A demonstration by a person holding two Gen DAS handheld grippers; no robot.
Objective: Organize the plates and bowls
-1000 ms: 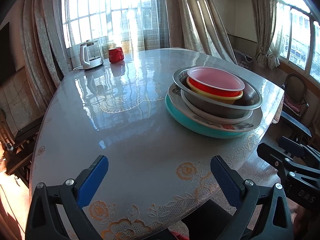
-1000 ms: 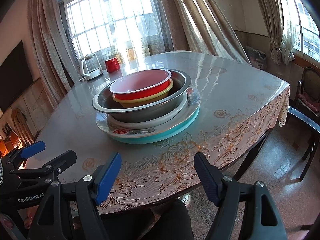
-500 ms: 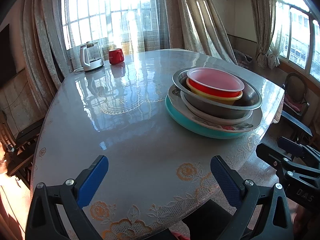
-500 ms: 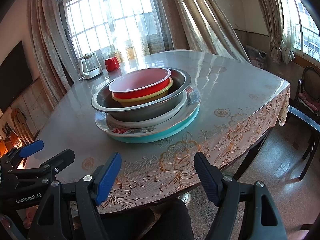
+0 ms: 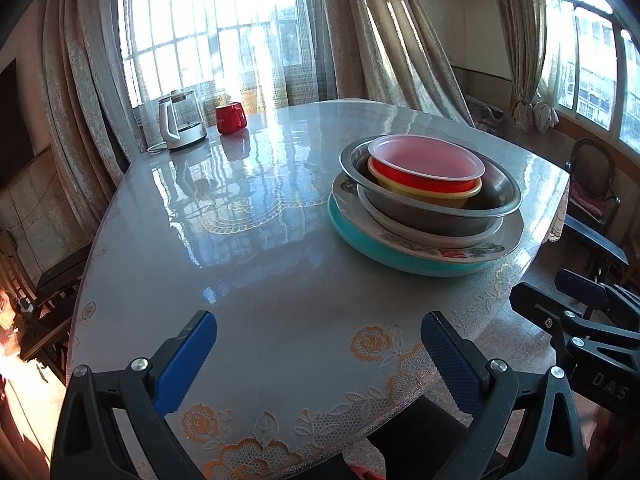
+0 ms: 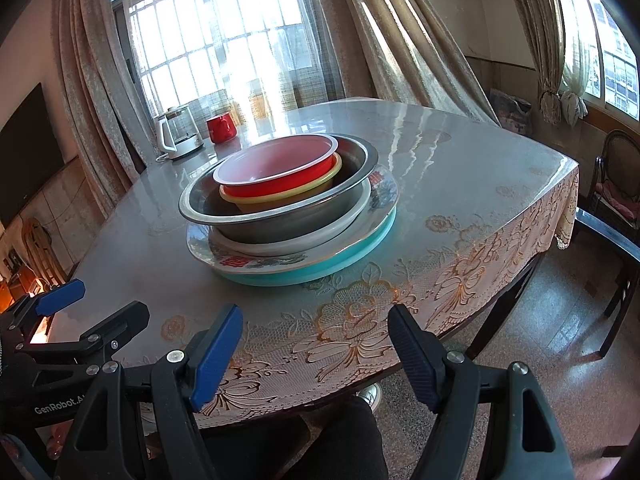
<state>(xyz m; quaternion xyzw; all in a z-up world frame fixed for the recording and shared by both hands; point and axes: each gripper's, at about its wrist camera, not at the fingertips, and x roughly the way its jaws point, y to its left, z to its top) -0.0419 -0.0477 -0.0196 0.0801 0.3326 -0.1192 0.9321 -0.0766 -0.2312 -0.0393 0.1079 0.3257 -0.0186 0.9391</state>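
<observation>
One stack of dishes stands on the table. From the bottom up: a teal plate [image 5: 384,258] [image 6: 340,262], a patterned plate [image 5: 476,250] [image 6: 256,260], a white dish [image 6: 304,240], a steel bowl [image 5: 440,210] [image 6: 276,216], a yellow bowl [image 5: 420,194] [image 6: 280,202] and a red bowl [image 5: 424,168] [image 6: 280,168] on top. My left gripper [image 5: 318,354] hangs open over the table's near edge, left of the stack. My right gripper [image 6: 316,348] stands open at the near edge, short of the stack. Neither has anything between its blue pads.
A glass kettle [image 5: 178,124] [image 6: 178,132] and a red mug [image 5: 231,118] [image 6: 221,128] stand at the table's far end by the curtained window. Chairs [image 6: 616,196] stand to the right. The person's dark-clothed leg [image 6: 304,440] is below the table edge.
</observation>
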